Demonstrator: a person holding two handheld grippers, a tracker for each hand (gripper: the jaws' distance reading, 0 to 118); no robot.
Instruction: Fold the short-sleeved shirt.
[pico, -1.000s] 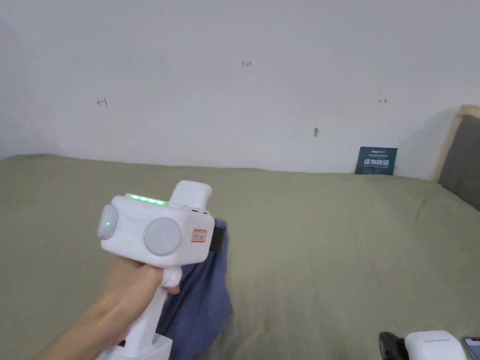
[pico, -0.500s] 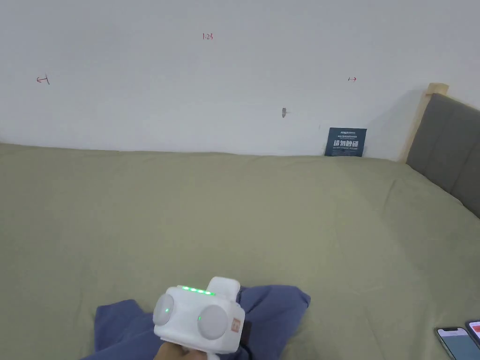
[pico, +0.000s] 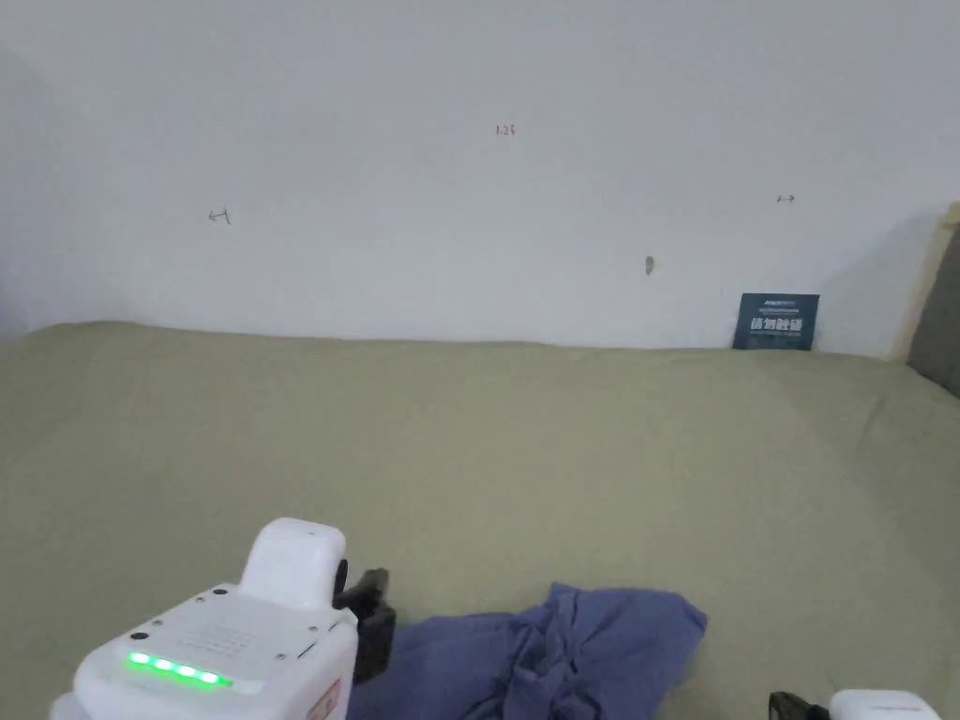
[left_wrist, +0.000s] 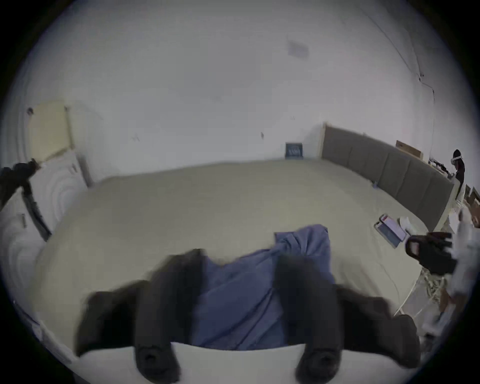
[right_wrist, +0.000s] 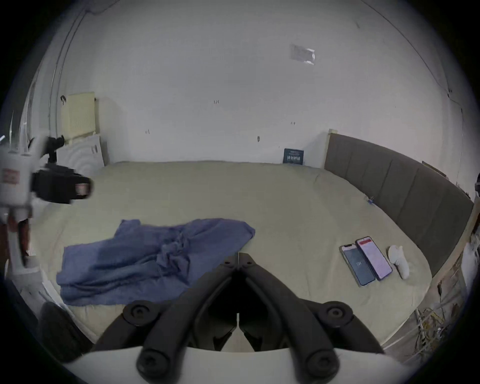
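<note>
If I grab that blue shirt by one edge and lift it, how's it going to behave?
Probably floppy: the blue shirt lies crumpled on the bed with a twisted knot of folds at its middle, so it should drape and hang rather than hold its shape. It looks thin, so likely light. The bunched middle may stay tangled and need a shake.

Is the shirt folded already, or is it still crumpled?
Crumpled: the shirt lies bunched on the bed, twisted at its middle, with no neat fold.
</note>
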